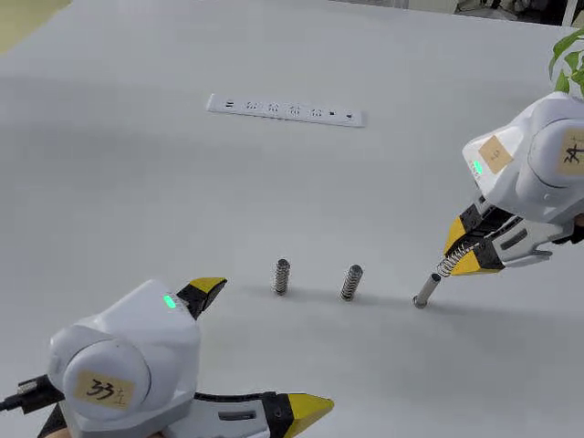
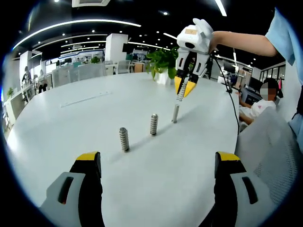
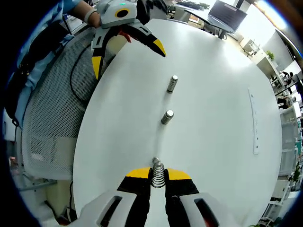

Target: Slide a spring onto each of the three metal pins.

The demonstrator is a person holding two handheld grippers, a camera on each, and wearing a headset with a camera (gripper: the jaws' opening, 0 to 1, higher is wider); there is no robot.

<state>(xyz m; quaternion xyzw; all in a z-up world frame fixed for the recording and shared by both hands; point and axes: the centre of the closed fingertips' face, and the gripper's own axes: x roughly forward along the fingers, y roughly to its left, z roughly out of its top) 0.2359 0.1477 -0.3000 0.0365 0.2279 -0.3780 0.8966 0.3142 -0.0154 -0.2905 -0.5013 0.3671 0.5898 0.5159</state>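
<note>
Since the last spring [image 1: 449,263] must go over the bare pin [image 1: 426,290] at the right of the worktop [image 1: 137,182], the right tongs [image 1: 462,251] clamp it, tilted, just at the pin's top. The middle pin [image 1: 351,282] and left pin [image 1: 282,276] already wear springs. The left tongs [image 1: 260,347] gape empty at the near left, and a power strip [image 1: 285,109] lies far off, so nothing seems to block the way.

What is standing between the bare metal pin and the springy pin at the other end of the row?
One more pin with a spring on it stands between the bare pin and the end pin; the head view shows it.
</note>
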